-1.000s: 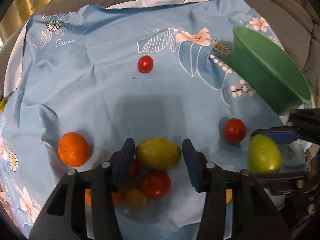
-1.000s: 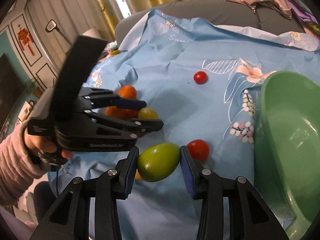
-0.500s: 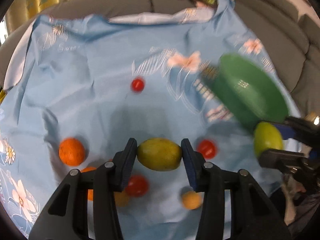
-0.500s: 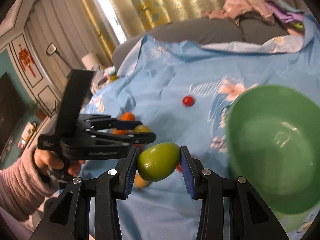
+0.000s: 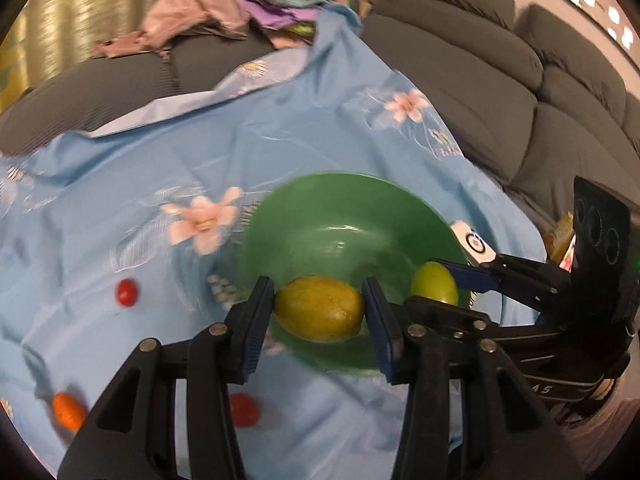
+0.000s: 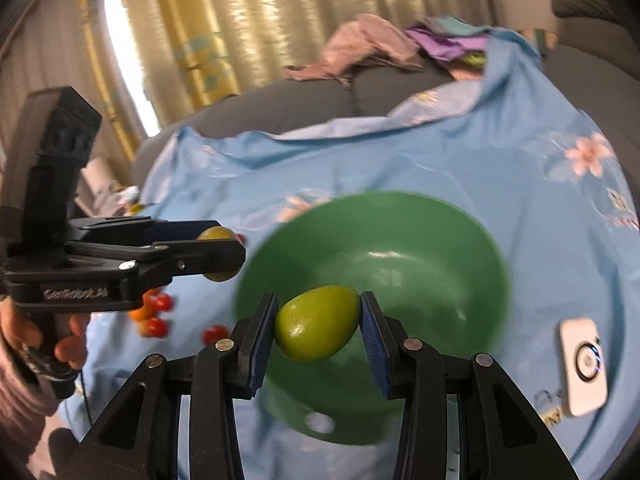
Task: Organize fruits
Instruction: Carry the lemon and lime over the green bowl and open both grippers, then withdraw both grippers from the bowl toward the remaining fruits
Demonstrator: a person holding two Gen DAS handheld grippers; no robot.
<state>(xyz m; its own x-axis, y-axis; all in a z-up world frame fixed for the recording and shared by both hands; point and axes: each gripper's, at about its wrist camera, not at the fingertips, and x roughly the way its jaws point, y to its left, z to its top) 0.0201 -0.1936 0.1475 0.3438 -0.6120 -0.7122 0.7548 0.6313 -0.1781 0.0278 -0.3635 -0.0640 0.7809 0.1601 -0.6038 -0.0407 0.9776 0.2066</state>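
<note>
My left gripper [image 5: 319,309] is shut on a yellow-green mango [image 5: 320,308] and holds it over the near side of the green bowl [image 5: 340,208]. My right gripper [image 6: 318,323] is shut on a green mango [image 6: 316,322] and holds it above the bowl's [image 6: 440,240] near left part. In the left wrist view the right gripper with its green mango [image 5: 434,283] hangs over the bowl's right rim. In the right wrist view the left gripper [image 6: 218,254] sits left of the bowl. The bowl looks empty inside.
Red tomatoes [image 5: 127,292] [image 5: 244,410] and an orange fruit [image 5: 68,411] lie on the blue flowered cloth [image 5: 320,128] left of the bowl. A white device [image 6: 584,364] lies right of the bowl. Grey sofa cushions [image 5: 500,64] and a pile of clothes [image 5: 192,12] lie behind.
Both grippers have lifted their mangoes off the cloth and carried them right, to above the green bowl. The loose fruits have stayed behind on the left.
</note>
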